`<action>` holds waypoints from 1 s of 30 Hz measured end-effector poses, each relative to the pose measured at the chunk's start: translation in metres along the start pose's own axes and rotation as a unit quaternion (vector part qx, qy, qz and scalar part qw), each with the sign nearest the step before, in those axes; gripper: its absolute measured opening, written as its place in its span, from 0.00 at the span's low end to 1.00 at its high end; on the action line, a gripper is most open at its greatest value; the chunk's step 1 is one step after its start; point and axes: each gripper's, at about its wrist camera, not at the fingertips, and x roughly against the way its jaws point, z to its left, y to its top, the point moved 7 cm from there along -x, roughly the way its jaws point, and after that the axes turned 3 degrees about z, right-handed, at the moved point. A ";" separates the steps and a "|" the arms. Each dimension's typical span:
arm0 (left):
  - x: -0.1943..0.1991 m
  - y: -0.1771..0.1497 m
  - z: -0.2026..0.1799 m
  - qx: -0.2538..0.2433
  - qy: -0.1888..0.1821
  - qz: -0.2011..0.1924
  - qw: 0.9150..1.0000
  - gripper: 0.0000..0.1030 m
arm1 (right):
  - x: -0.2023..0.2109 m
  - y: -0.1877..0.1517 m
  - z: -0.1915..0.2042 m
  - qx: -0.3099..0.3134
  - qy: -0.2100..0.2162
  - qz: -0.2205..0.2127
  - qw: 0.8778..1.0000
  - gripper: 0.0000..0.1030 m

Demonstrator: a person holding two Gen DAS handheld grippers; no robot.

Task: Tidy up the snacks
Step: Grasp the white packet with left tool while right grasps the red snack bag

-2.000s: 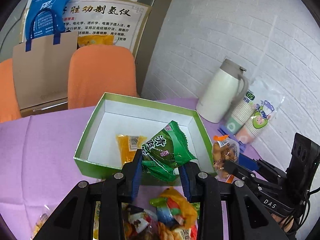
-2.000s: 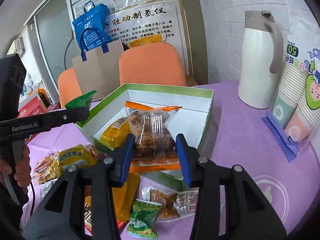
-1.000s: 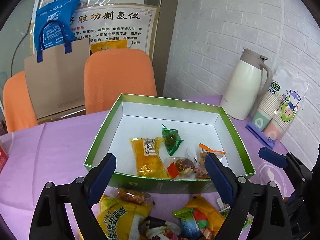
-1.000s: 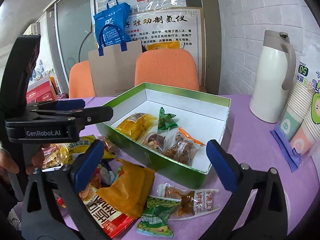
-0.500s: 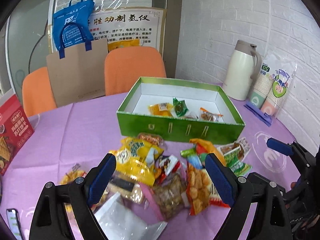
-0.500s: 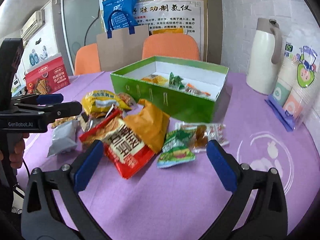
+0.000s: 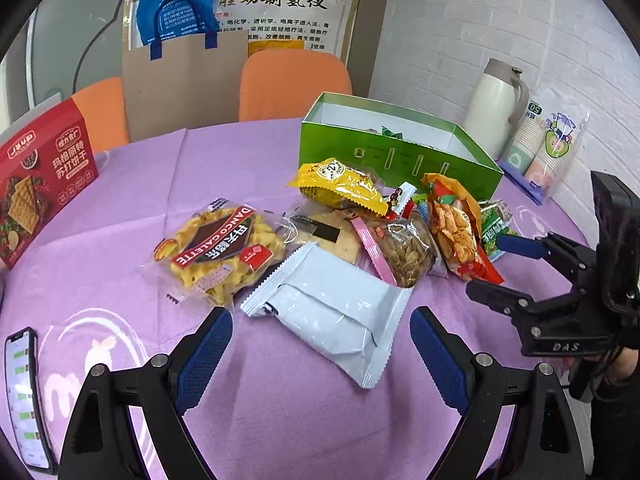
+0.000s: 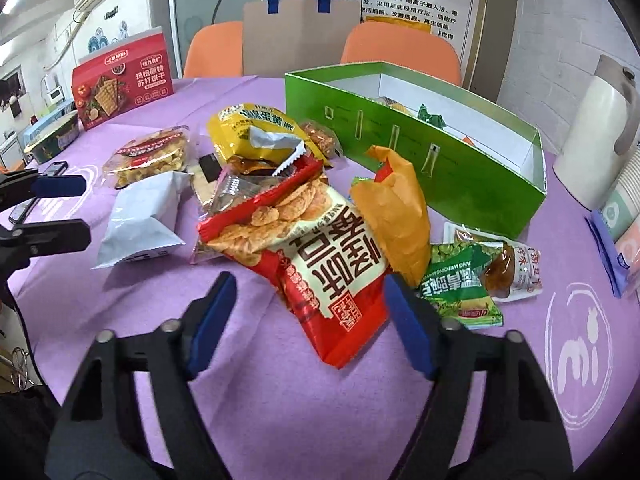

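A pile of snack packets lies on the purple tablecloth (image 7: 120,184) in front of a green box (image 7: 396,160) that holds a few snacks. My left gripper (image 7: 320,344) is open and empty, just short of a white packet (image 7: 332,304). A clear bag of yellow crisps (image 7: 218,248) lies to its left. My right gripper (image 8: 310,316) is open and empty, its fingers on either side of the near end of a red chip bag (image 8: 316,256). An orange bag (image 8: 396,208) and a green pea packet (image 8: 460,284) lie to its right. The green box also shows in the right wrist view (image 8: 420,152).
A red cracker box (image 7: 38,176) stands at the left. A phone (image 7: 26,400) lies near the table's left edge. A white thermos (image 7: 496,108) and stacked paper cups (image 7: 548,152) stand right of the box. Orange chairs (image 7: 294,84) and a paper bag (image 7: 184,80) are behind.
Both grippers let their snacks go into the green box, opened, and pulled back and down to the pile on the near side of the table.
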 end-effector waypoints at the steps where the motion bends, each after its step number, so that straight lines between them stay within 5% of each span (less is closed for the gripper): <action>1: -0.001 -0.002 0.000 0.001 -0.002 0.004 1.000 0.90 | -0.001 -0.002 -0.002 -0.003 -0.009 0.003 1.000 0.44; 4: -0.005 -0.002 -0.001 0.003 -0.011 0.008 1.000 0.90 | 0.011 -0.008 0.002 -0.009 0.001 0.004 1.000 0.35; 10: -0.010 0.000 -0.010 0.000 -0.033 0.012 0.999 0.89 | 0.040 -0.023 0.028 -0.020 0.086 -0.006 0.996 0.35; 19: -0.013 -0.002 -0.017 -0.003 -0.036 0.020 0.999 0.90 | 0.039 -0.016 0.019 0.002 0.039 -0.026 0.999 0.75; 30: -0.031 0.002 0.004 0.084 -0.061 0.049 0.993 0.89 | 0.021 -0.014 0.017 -0.006 0.052 -0.010 0.999 0.76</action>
